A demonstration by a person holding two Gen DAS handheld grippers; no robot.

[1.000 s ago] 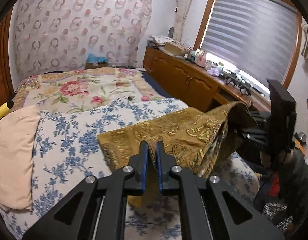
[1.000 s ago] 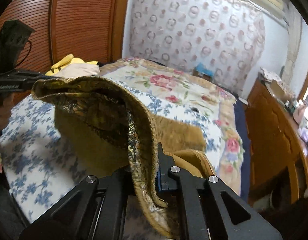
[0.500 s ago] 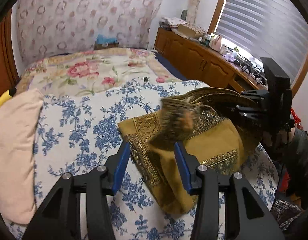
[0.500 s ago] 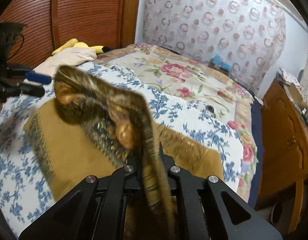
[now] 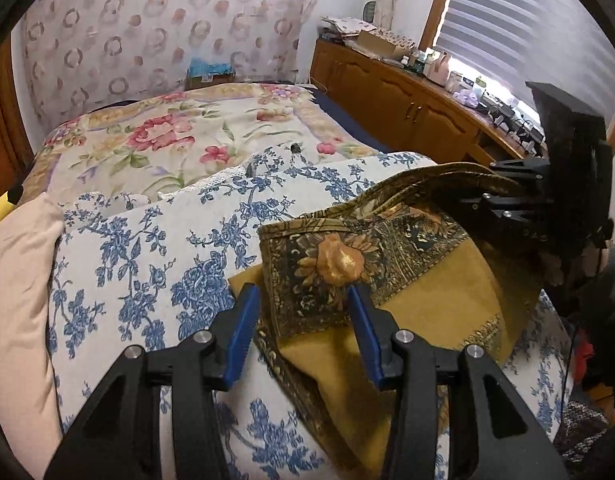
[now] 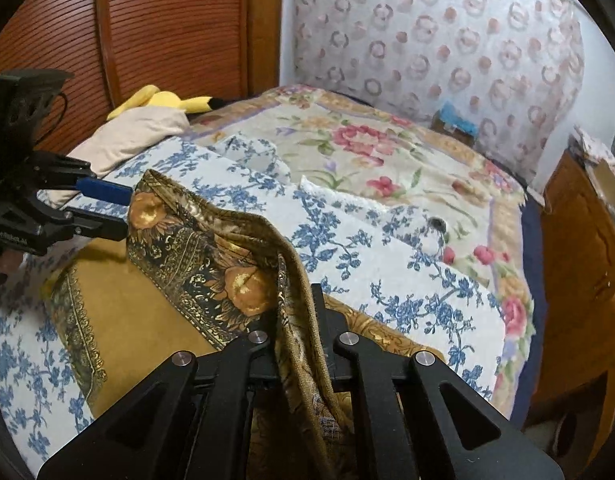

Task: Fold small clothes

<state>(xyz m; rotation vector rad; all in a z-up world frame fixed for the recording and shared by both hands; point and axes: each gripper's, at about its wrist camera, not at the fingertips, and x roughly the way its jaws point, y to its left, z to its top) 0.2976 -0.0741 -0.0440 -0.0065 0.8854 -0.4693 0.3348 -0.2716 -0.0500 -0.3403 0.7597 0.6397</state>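
On the blue-flowered bedspread [image 5: 155,264] lies a golden cloth [image 5: 439,300]; left gripper [image 5: 303,320] gapes above it, right gripper [image 6: 295,320] pinches its hem.

1. Woven gold cloth [image 5: 439,292] with a brocade-like sunflower border, faintly shiny.
2. Matt printed cotton bedspread [image 5: 147,264], blue floral.
3. Matt black plastic left gripper [image 5: 303,316], blue pads [image 5: 243,320], bright metal screws.
4. Glossy ribbed wood door [image 6: 155,28].
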